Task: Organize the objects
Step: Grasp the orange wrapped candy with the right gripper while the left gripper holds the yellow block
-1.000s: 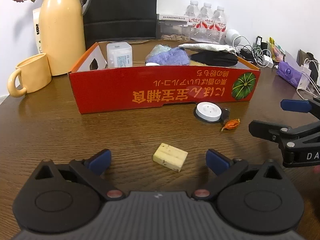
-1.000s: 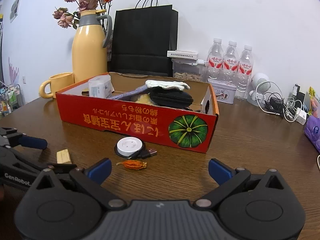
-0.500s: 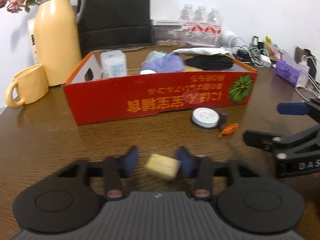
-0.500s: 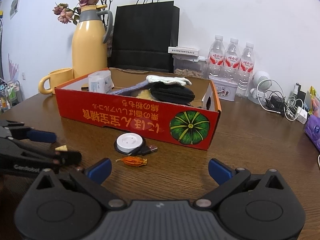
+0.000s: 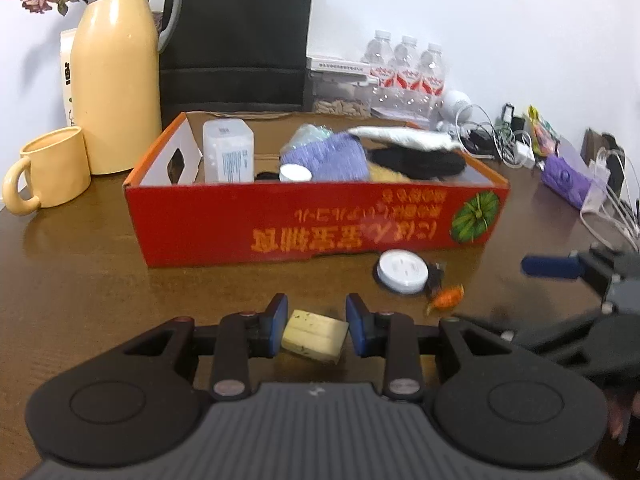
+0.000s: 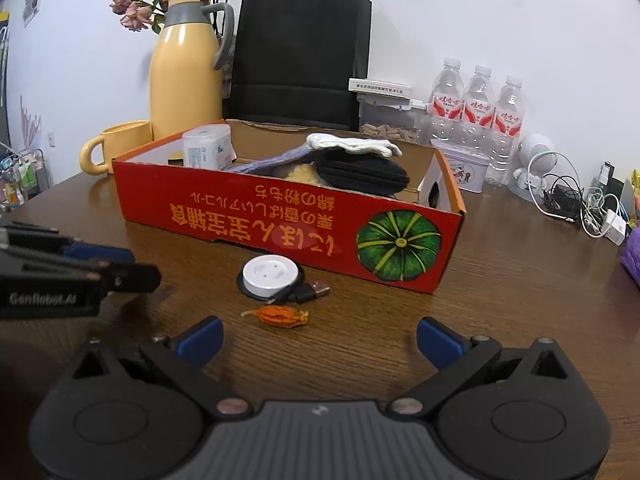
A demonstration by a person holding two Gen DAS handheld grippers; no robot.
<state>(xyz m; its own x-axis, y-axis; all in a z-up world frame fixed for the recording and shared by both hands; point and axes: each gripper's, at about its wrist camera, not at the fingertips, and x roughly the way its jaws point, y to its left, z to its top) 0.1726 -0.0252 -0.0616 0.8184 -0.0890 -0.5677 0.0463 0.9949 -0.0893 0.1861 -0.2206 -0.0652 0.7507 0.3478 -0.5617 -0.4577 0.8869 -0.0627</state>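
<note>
Bare brown wooden table (image 5: 80,280) lies open left of the left gripper (image 5: 316,326), whose blue pads clamp a pale yellow speckled block (image 5: 314,335) near the red cardboard box (image 5: 312,220). The right gripper (image 6: 318,340) stands wide, empty.

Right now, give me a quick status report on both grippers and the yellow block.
Left gripper shut on yellow block. Right gripper open, empty. Red box ahead; white disc and orange pod loose on table.

Disc (image 6: 271,274) before box (image 6: 288,226), on table (image 6: 520,280)
</note>
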